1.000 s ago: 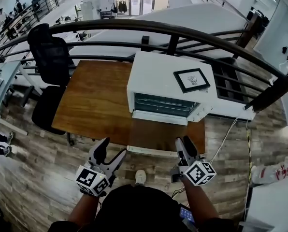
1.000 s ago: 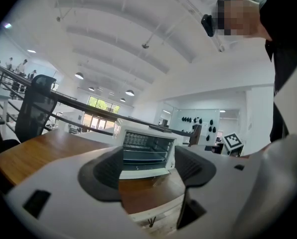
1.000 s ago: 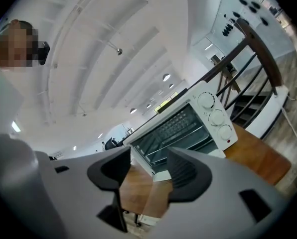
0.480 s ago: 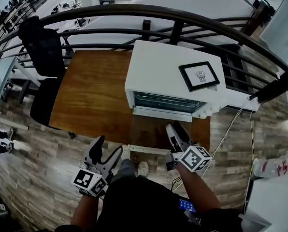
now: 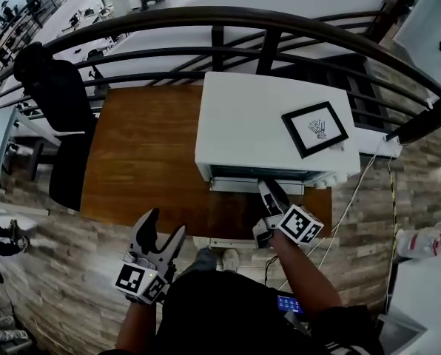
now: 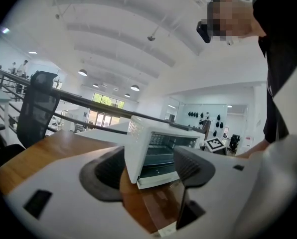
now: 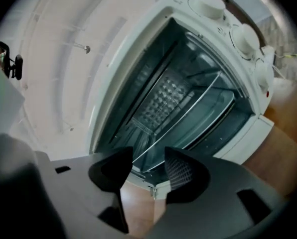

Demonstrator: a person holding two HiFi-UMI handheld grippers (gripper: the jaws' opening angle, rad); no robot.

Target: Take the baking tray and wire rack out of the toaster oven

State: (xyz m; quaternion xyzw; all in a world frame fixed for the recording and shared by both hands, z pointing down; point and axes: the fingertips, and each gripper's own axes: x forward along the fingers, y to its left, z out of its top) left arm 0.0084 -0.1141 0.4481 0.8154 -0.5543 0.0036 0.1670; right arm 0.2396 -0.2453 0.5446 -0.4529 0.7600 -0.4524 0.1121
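A white toaster oven (image 5: pixel 265 124) stands on the wooden table (image 5: pixel 146 154) with its door (image 6: pixel 156 178) folded down. In the right gripper view its dark inside shows a wire rack (image 7: pixel 188 114) and a dimpled metal sheet (image 7: pixel 163 101) that looks like the baking tray. My right gripper (image 5: pixel 271 191) is at the oven's mouth. Its jaws (image 7: pixel 147 158) are closing with nothing between them, and the rack's front bar lies just beyond the gap. My left gripper (image 5: pixel 167 224) hangs open over the table's front edge, its wide jaws (image 6: pixel 148 163) facing the toaster oven (image 6: pixel 153 148) from the left.
A framed picture (image 5: pixel 314 129) lies on the oven's top. Its knobs (image 7: pixel 243 36) are on the right side of the front. A black chair (image 5: pixel 54 102) stands left of the table, a dark railing (image 5: pixel 280 28) runs behind it, and a cable (image 5: pixel 348 198) trails on the floor at the right.
My right gripper has gone forward from the table's front edge to the oven's open mouth and rolled. The left gripper has moved forward a little. The head view has shifted toward the oven.
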